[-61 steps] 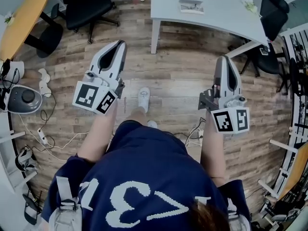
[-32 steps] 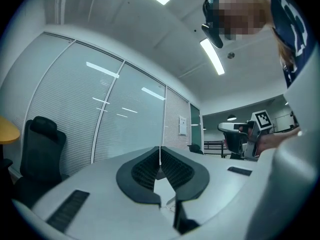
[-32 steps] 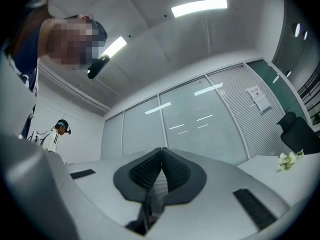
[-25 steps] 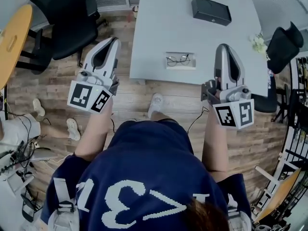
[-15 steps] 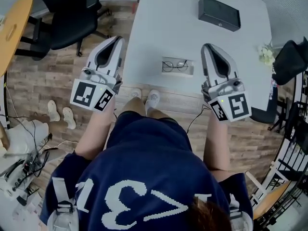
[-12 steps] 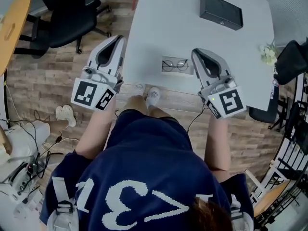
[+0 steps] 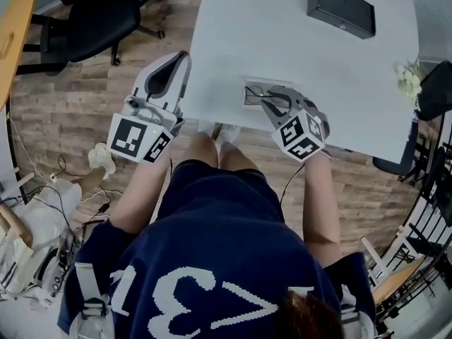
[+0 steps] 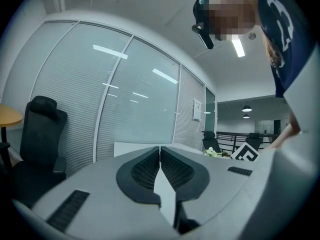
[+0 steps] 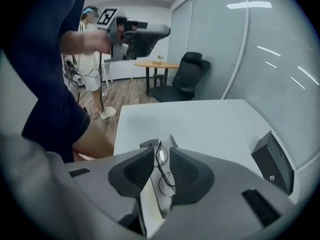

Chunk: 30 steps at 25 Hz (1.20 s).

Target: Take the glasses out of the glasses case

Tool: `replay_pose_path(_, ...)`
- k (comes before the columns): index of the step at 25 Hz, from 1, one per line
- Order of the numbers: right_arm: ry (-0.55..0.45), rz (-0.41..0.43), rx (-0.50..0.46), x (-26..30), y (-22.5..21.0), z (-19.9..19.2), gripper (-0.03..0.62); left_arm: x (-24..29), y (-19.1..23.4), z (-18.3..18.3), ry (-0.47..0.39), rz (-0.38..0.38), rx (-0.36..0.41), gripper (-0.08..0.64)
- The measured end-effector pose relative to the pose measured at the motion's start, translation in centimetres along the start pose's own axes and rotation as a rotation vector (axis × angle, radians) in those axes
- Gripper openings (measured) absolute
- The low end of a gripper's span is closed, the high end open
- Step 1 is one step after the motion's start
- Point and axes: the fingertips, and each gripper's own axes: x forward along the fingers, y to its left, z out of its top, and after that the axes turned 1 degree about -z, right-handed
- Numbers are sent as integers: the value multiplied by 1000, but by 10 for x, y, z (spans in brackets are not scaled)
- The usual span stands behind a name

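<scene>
The glasses [image 9: 161, 156], thin and dark-framed, lie in a pale open case [image 7: 248, 97] near the front edge of the light grey table [image 7: 282, 41]. My right gripper [image 7: 257, 92] is turned leftward and lowered over the case, hiding most of it in the head view. In the right gripper view this gripper [image 9: 161, 148] is open by a narrow gap, and the glasses show through that gap just past the tips. Whether the pads touch the frame I cannot tell. My left gripper [image 7: 184, 57] hangs over the table's left edge. Its jaws [image 8: 160, 149] are shut and hold nothing.
A black box [image 7: 341, 7] sits at the far right of the table, also visible as the black box [image 9: 272, 161]. A small flower bunch [image 7: 408, 80] lies at the right edge. A black office chair [image 7: 92, 13] stands left of the table. Shoes and cables lie on the wooden floor.
The person has walked up to the table. My right gripper has swung left and down from beside the case to right over it. The left gripper has kept its pose.
</scene>
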Motion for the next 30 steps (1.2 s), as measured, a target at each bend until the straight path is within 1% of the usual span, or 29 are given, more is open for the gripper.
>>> replay_pose_path(4,174,69,-102,27,4,-26,104,-2,9,-8,28,1,-13,20)
replay_pose_path(8,313,117,-161,45,5,-39,112,-7,22,-12,36,7,-59,20)
replay_pose_path(9,337,127,-176,49,6,-41,110,-7,24,-12,37,7,-63,20)
replay_pose_path(11,370,139,-190,55,7,-44,69,-8,26,-13,38,4,-65,20)
replay_pose_path(12,375,139,-181,55,7,-44,66,-10,26,-14,40,2,-66,20)
replay_pose_path(14,365,131,-132,50,7,-41,32,-12,27,-12,38,-6,-63,20)
replay_pose_path(16,333,124,-79,41,6,-35,28,-13,29,-6,26,-16,-51,20)
replay_pose_path(19,260,94,-16,20,2,-25,26,-11,29,5,4,-25,-26,21)
replay_pose_path(22,151,41,64,-5,-8,-8,26,-7,28,20,-21,-35,4,21)
replay_pose_path(24,69,-9,122,-21,-20,5,26,-3,26,32,-45,-42,21,21)
replay_pose_path(26,-34,-72,202,-38,-38,21,26,3,23,44,-71,-48,39,21)
replay_pose_path(30,-322,-218,417,-84,-89,63,26,20,17,71,-133,-70,75,21)
